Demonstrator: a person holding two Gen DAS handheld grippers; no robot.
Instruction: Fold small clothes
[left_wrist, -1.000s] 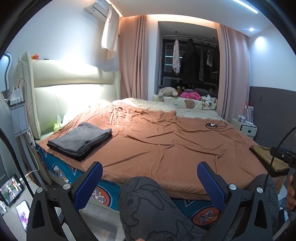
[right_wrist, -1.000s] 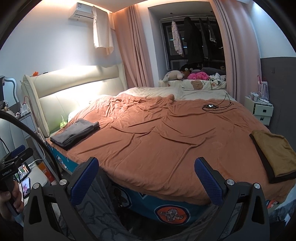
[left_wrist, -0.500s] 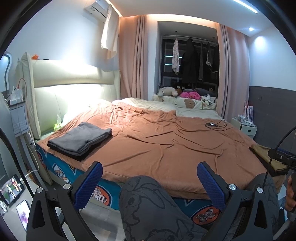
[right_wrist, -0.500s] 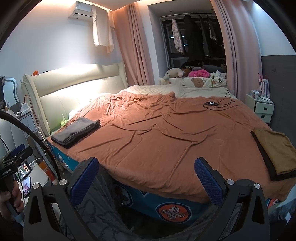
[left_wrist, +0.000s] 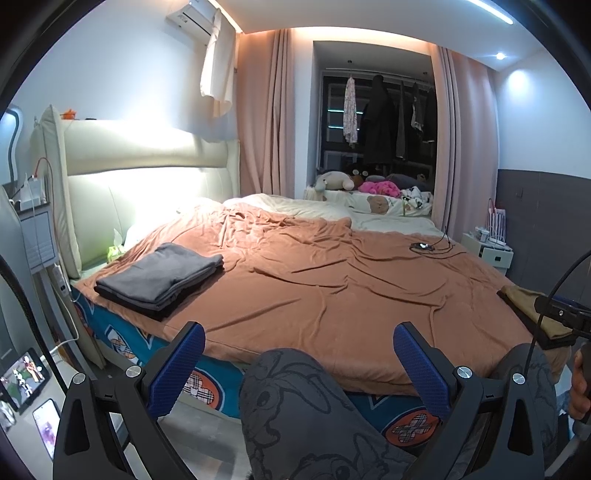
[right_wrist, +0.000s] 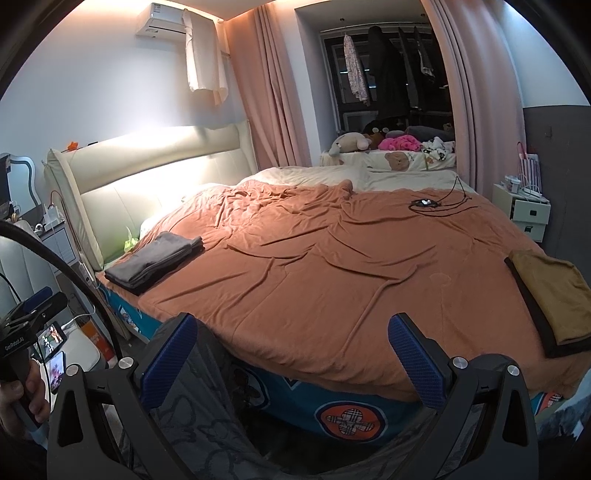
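Note:
A stack of folded dark grey clothes (left_wrist: 162, 273) lies at the near left corner of the bed; it also shows in the right wrist view (right_wrist: 155, 263). A mustard garment on a black one (right_wrist: 554, 295) lies flat at the bed's right edge, partly seen in the left wrist view (left_wrist: 532, 306). My left gripper (left_wrist: 299, 369) is open and empty, held in front of the bed above a knee in grey printed trousers (left_wrist: 295, 406). My right gripper (right_wrist: 291, 354) is open and empty, short of the bed's near edge.
The bed carries an orange-brown cover (right_wrist: 332, 258). A small device with a black cable (right_wrist: 424, 203) lies far right. A white nightstand (right_wrist: 528, 210) stands right. A phone and a small screen (left_wrist: 26, 376) sit at the left on the floor side.
The right gripper has drifted slightly, with the bed lower and nearer in its view. The left gripper has hardly moved. Both stay open and empty.

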